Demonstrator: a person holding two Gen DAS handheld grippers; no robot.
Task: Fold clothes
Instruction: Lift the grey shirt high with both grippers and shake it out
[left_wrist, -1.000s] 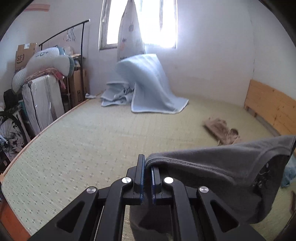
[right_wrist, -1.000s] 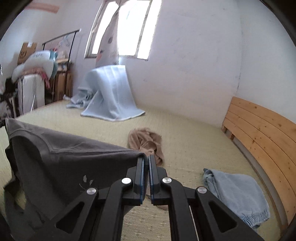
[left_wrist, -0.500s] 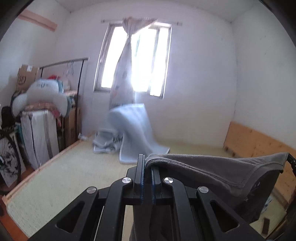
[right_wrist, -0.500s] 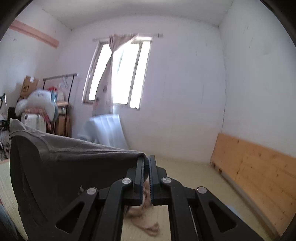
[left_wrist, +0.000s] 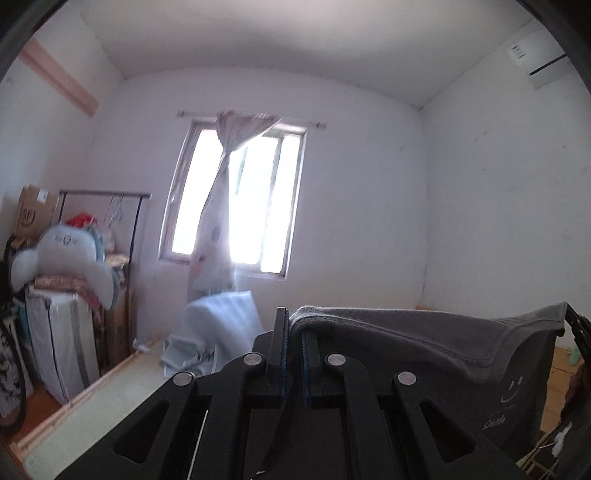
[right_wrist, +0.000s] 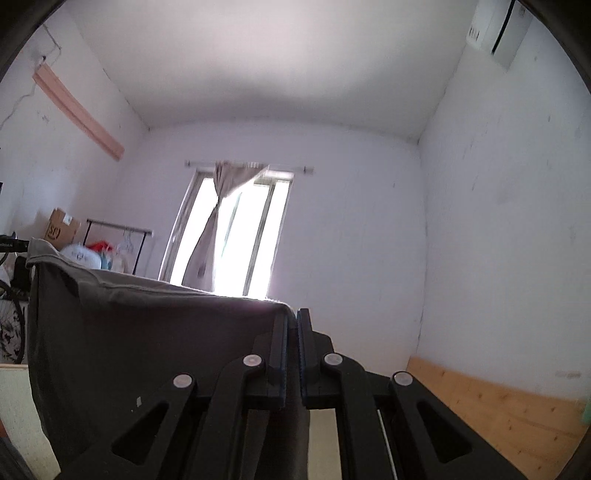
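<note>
Clutter on the left: clothes rack (left_wrist: 105, 206), plush toy (left_wrist: 61, 251) and boxes along the wall. A second ago both cameras looked down on the straw mat; now that corner sits low in the picture and ceiling fills the top, so both grippers got swung up.

Left gripper (left_wrist: 294, 354): jaws pinched nearly together on one top corner of the grey T-shirt (left_wrist: 443, 354). Same corner, same bite as a second ago.

Grey T-shirt: off the mat now, strung between the two grippers with its top hem pulled almost straight and the body hanging below. In the left view the little smiley print shows near the far end. A second ago the hem sagged more and the shirt was low over the mat.

Window (right_wrist: 236, 236): dead ahead in both views now; before it was up at the top edge.

Right gripper (right_wrist: 291, 354): also clamped tight, on the other top corner, cloth draping off to its left.

What it means: my guess is the shirt's been hoisted to shake or hang it flat. Can't see its bottom edge, so no idea if it clears the mat or how many layers are hanging.

Wooden board (right_wrist: 498, 402): low along the right wall, well clear of the shirt.
</note>
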